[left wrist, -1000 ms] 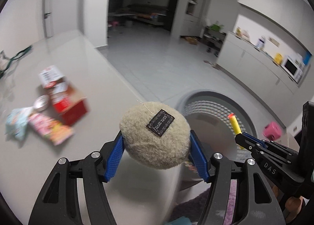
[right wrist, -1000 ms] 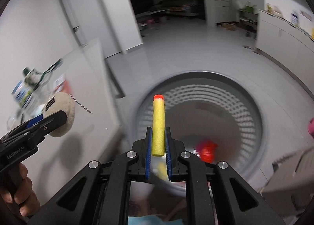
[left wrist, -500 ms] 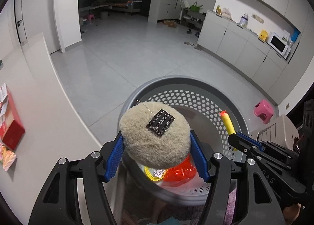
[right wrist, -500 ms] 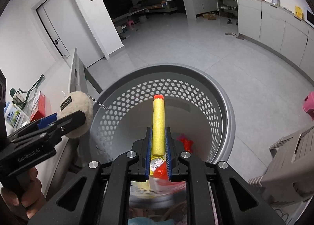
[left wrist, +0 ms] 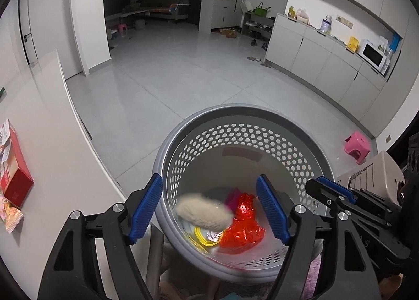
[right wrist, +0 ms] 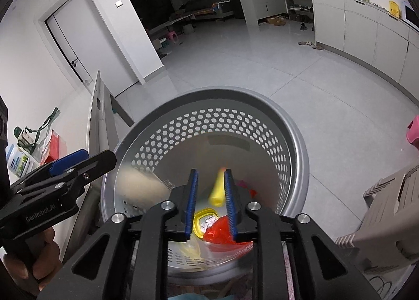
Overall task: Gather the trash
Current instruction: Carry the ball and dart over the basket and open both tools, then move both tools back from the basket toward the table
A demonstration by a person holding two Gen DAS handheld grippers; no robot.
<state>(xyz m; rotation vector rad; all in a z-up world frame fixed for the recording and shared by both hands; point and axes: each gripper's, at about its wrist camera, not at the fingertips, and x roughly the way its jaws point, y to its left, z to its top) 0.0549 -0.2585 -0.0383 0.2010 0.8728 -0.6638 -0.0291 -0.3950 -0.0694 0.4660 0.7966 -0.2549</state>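
A grey perforated basket stands on the floor below both grippers; it also shows in the right wrist view. My left gripper is open and empty above the basket. A beige fuzzy pouch is falling blurred inside the basket. My right gripper is open, with a yellow foam dart dropping blurred between its fingers into the basket. Red wrapper and a yellow container lie at the basket bottom.
A white table at left holds a red box and snack packets. A pink stool and a beige crate stand at right. Cabinets line the far right wall.
Both grippers opened over the basket. The fuzzy pouch left the left gripper and the yellow dart left the right gripper; both are falling in.
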